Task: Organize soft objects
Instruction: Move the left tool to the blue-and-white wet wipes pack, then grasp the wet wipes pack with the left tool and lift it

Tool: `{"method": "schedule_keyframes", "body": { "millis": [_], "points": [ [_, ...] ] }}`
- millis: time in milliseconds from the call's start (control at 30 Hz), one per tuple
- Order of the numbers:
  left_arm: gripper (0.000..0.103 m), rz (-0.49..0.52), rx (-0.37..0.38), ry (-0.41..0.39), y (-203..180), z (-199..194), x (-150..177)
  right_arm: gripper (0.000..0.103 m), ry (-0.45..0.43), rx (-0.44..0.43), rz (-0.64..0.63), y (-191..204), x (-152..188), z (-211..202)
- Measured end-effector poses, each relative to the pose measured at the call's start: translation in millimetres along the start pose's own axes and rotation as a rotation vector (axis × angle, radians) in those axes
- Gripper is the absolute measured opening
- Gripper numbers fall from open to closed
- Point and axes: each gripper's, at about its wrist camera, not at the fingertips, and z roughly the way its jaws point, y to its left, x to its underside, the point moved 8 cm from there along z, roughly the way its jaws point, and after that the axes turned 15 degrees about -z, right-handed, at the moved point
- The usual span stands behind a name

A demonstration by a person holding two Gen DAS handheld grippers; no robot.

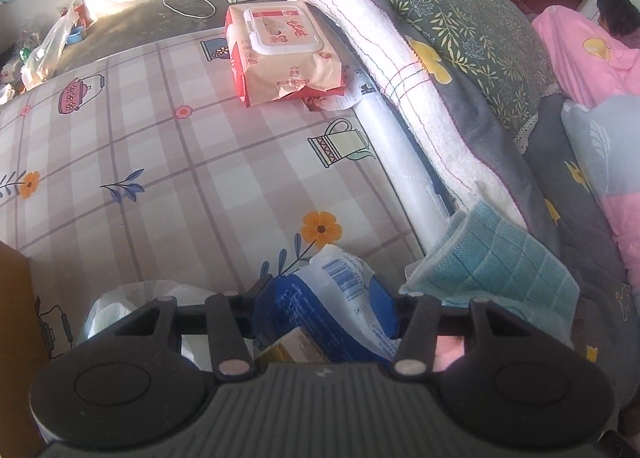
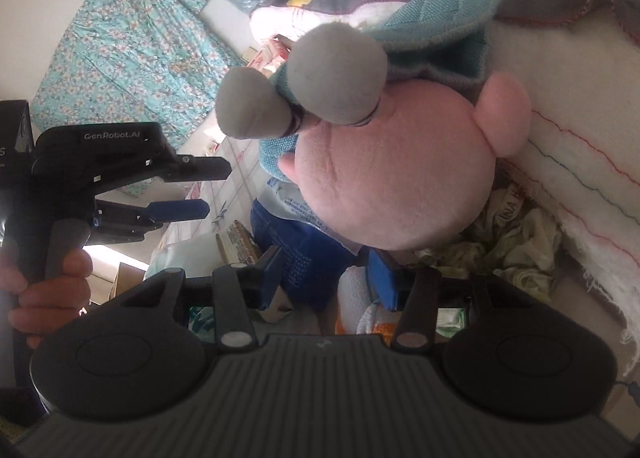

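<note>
Tongs left (image 1: pixel 324 310): straddle blue-white packet (image 1: pixel 340 298), grip unclear | tongs right (image 2: pixel 324 278): pads apart, nothing pinched, beneath pink plush toy (image 2: pixel 396 178) | teal cloth (image 1: pixel 496 266): bed's (image 1: pixel 160 146) right edge, beside white blanket (image 1: pixel 400 74)

"GenRobot.AI" stands in pale letters on the black body of the left claw (image 2: pixel 200 192). Package print elsewhere is illegible.

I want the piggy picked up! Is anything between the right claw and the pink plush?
Nothing visible. The pink plush sits right ahead of the right claw tips; the teal cloth lies beyond it.
</note>
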Motion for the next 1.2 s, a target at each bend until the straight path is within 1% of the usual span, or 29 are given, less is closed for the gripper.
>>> {"method": "schedule_keyframes", "body": {
  "millis": [133,200,267,400,633,700,767,833,900,933,967,1067,1200],
  "points": [
    [0.053,-0.016,0.005,0.069,0.5,30.6,-7.1,0.049,0.022,0.000,0.034,0.2,2.8,24.0],
    [0.055,-0.041,0.011,0.111,3.8,43.8,-7.8,0.049,0.032,-0.002,0.040,2.3,2.4,35.5],
    [0.064,-0.058,0.018,0.132,5.5,52.2,-8.2,0.049,0.032,-0.016,0.054,5.5,0.0,45.7],
    [0.067,-0.107,0.036,0.163,8.5,61.7,-11.3,0.052,0.024,-0.032,0.080,7.8,-4.0,63.9],
    [0.068,-0.163,0.029,0.170,15.7,61.4,-20.7,0.050,0.022,-0.031,0.084,17.0,-5.7,84.7],
    [0.071,-0.154,0.014,0.154,17.3,61.8,-22.9,0.050,0.022,-0.034,0.095,19.0,-3.9,89.0],
    [0.076,-0.144,0.002,0.145,18.0,63.1,-23.3,0.050,0.022,-0.035,0.092,17.2,-4.2,90.0],
    [0.077,-0.141,0.000,0.152,17.7,65.2,-21.8,0.051,0.021,-0.039,0.096,18.9,-4.1,94.3],
    [0.077,-0.142,0.005,0.166,15.7,67.7,-20.1,0.052,0.021,-0.051,0.100,20.8,-3.9,100.5],
    [0.076,-0.140,0.012,0.175,13.9,68.9,-19.2,0.052,0.020,-0.056,0.102,22.0,-4.3,103.9],
    [0.075,-0.124,0.003,0.179,12.1,69.6,-18.0,0.052,0.018,-0.060,0.101,23.4,-4.9,107.2],
    [0.067,-0.091,0.002,0.173,5.0,67.3,-14.8,0.051,0.015,-0.061,0.080,26.8,-7.0,110.1],
    [0.064,-0.053,0.016,0.146,-2.8,55.0,-12.3,0.051,-0.003,-0.066,0.058,41.1,-9.6,119.2]
  ]
}}
